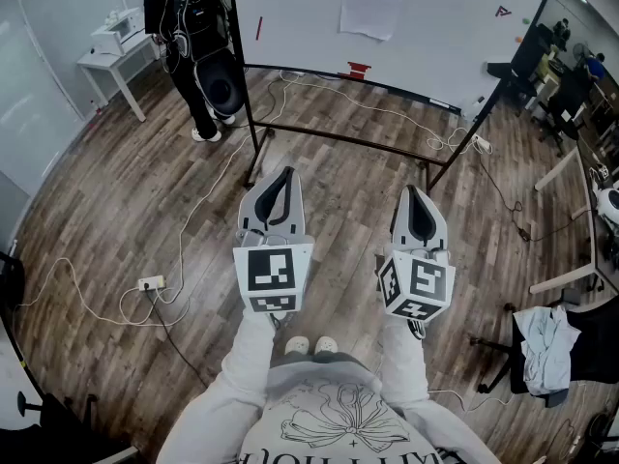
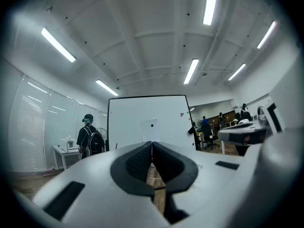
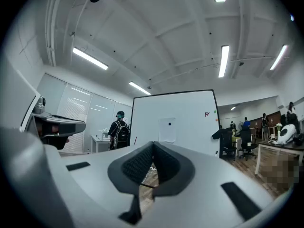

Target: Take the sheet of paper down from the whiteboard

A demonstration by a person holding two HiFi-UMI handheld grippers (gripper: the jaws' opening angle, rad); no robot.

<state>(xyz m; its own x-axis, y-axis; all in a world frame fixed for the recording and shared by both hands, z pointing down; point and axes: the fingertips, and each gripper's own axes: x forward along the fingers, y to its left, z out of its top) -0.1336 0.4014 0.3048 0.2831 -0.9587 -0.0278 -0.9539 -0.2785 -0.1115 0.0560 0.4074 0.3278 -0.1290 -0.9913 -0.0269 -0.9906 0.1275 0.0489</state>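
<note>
white sheet of paper (image 1: pixel 372 3) far beyond jaws

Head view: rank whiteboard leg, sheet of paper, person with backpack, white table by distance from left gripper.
1. Whiteboard leg, just ahead of the left gripper.
2. Sheet of paper, on the board ahead-right, and person with backpack, ahead-left: too close to call.
3. White table, far left, past the person.
</note>
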